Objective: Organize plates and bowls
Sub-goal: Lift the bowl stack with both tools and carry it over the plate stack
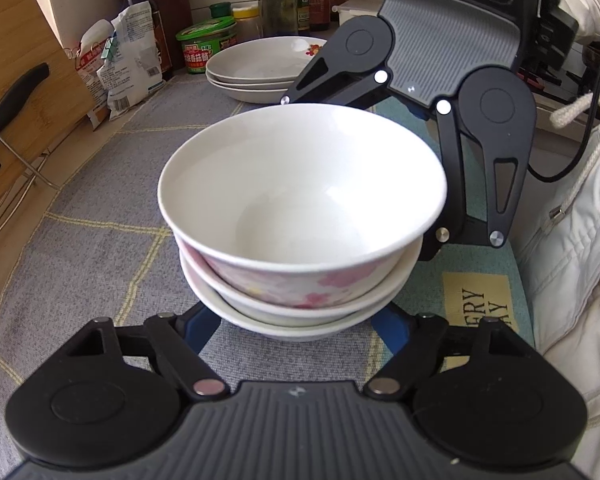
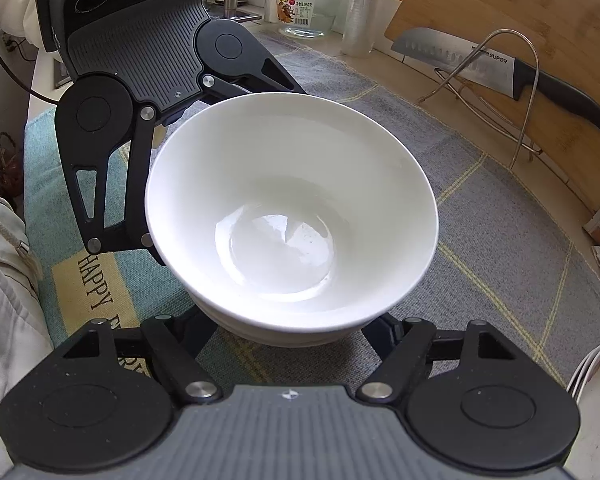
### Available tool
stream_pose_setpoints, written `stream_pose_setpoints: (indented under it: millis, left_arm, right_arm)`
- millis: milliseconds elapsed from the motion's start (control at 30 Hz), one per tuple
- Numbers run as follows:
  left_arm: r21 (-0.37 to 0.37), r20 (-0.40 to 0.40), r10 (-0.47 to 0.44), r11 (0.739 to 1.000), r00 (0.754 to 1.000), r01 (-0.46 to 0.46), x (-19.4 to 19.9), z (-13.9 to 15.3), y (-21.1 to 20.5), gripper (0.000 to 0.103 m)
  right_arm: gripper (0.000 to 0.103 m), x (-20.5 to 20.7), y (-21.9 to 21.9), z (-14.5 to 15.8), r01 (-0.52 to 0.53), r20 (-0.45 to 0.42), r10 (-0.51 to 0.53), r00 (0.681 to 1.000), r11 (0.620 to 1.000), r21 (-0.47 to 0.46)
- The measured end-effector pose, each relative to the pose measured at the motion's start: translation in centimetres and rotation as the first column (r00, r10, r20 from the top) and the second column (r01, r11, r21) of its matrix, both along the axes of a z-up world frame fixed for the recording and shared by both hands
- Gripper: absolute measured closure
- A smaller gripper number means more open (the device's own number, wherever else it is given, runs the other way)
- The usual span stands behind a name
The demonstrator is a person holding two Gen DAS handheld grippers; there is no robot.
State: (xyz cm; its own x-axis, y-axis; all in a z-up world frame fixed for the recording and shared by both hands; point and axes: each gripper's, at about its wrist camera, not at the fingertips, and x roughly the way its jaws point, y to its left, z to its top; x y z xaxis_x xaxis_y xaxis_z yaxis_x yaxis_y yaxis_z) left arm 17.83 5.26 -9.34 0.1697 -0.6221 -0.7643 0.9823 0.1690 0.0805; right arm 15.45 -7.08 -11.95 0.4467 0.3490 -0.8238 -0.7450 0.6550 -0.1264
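**Both claws around bowl stack, grip unconfirmed**

Left wrist view, left to right:
- cutting board [image 1: 16, 60] leaning at far left
- black-handled knife [image 1: 12, 108] in wire rack [image 1: 16, 168] in front of it
- printed packets [image 1: 128, 52]
- green-lidded tub [image 1: 206, 46]
- bottles [image 1: 278, 4] at the back
- plates [image 1: 260, 68] stacked behind centre, on grey cloth [image 1: 80, 240]

Bowl stack [image 1: 300, 220] dead centre, upright on the cloth. Three bowls nested; top bowl [image 1: 300, 184] white inside, pink flowers outside. Well apart from the plates.

Left claw [image 1: 292, 330] half spread. Blue fingers [image 1: 198, 326] either side of the lowest bowl, tight against it. Pads hidden under the rims, so cannot tell if pressing. Opposite claw reaching in from far right side of stack, fingertips hidden behind bowls.

Further right: teal mat [image 1: 480, 304] with lettering, white jacket [image 1: 572, 240] of the person at the edge.

Right wrist view, left to right: jacket and teal mat, then the other claw's body top left, then the same stack in the middle.

Right claw [image 2: 290, 334] part spread, dark fingers flanking the stack's base. Contact not readable.

Glass jar [image 2: 308, 4] at the back. Bare bench [image 2: 380, 68] beside the cloth. Board, knife and rack at right. Plate edges at bottom right corner.
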Motion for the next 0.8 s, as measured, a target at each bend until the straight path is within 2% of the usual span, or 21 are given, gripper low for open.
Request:
stream_pose_setpoints:
  millis: [133,433,800]
  left_arm:
    - [0.006,0.021,-0.033,0.999,0.999,0.033,0.0,0.0,-0.2,0.021]
    - [-0.008,0.002,-0.049,0.999,0.999,0.049,0.4,-0.4,-0.2,0.021]
    - [-0.007,-0.007,-0.031,1.000,1.000,0.031,0.3,-0.2,-0.2,0.021]
  right_arm:
    - [0.021,0.2,0.1,0.1,-0.015,-0.009,0.015,1.000,1.000,-0.014]
    - [0.021,0.8,0.3,0.3,-0.038,-0.027,0.037,0.999,0.999,-0.031]
    - [0.021,1.1,0.3,0.4,-0.044,-0.037,0.043,0.998,0.999,-0.030]
